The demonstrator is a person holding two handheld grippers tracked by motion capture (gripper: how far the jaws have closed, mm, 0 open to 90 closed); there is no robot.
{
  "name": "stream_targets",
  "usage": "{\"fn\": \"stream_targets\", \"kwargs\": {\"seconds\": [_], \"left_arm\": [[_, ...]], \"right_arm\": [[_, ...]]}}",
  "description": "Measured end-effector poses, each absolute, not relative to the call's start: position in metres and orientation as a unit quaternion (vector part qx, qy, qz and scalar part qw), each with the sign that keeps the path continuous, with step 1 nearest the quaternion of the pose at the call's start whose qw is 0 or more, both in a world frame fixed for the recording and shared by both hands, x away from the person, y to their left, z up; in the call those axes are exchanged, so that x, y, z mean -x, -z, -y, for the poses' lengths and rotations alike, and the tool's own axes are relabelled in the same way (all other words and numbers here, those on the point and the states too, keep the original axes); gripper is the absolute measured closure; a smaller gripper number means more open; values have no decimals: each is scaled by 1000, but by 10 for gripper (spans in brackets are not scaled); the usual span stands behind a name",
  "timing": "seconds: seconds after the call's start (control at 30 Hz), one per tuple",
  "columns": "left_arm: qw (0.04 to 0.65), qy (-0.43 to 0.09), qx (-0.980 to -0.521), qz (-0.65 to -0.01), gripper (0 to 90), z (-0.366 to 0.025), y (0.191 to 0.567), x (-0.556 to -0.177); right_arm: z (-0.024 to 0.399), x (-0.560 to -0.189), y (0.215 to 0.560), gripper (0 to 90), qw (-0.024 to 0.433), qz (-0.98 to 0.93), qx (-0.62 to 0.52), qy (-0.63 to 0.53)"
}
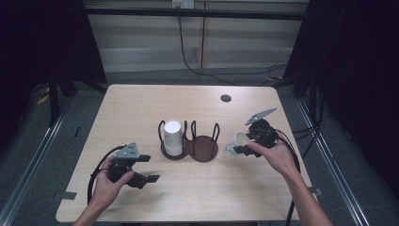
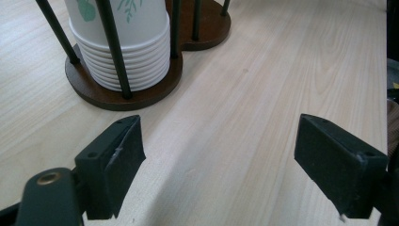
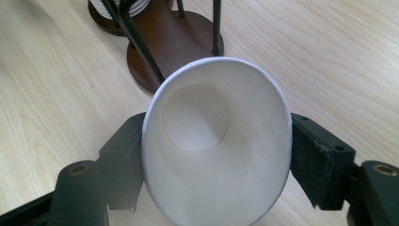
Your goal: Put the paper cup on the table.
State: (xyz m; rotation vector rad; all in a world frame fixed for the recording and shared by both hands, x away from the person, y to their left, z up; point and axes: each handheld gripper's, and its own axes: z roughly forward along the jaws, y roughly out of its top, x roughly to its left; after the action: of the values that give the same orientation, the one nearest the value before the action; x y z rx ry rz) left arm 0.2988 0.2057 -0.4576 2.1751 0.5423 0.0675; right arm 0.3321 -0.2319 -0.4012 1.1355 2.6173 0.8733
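1 paper cup (image 3: pixel 216 141), mouth toward the camera, pinched between the right gripper (image 1: pixel 244 146) jaws, right of the 2-ring holder (image 1: pixel 202 149). Left ring: cup stack (image 1: pixel 172 136). Right ring: bare, placement pending. Left gripper (image 1: pixel 141 172) spread, idle near left.

Both our hands at the table, a gripper in each.

Our left hand (image 1: pixel 109 181) holds the left gripper (image 1: pixel 149 168) low, jaws wide apart with nothing between them. Our right hand (image 1: pixel 275 155) tips the right gripper (image 1: pixel 239 147) inward (grey plate raised behind), jaws pressing either side of a cup (image 3: pixel 216 141), forearm angling in from bottom right.
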Motion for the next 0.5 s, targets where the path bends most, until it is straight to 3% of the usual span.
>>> {"fn": "stream_targets", "kwargs": {"seconds": [0.5], "left_arm": [[432, -34, -876, -212, 164, -205, 457, -298]], "right_arm": [[232, -354, 400, 260, 83, -882, -393, -246]]}}
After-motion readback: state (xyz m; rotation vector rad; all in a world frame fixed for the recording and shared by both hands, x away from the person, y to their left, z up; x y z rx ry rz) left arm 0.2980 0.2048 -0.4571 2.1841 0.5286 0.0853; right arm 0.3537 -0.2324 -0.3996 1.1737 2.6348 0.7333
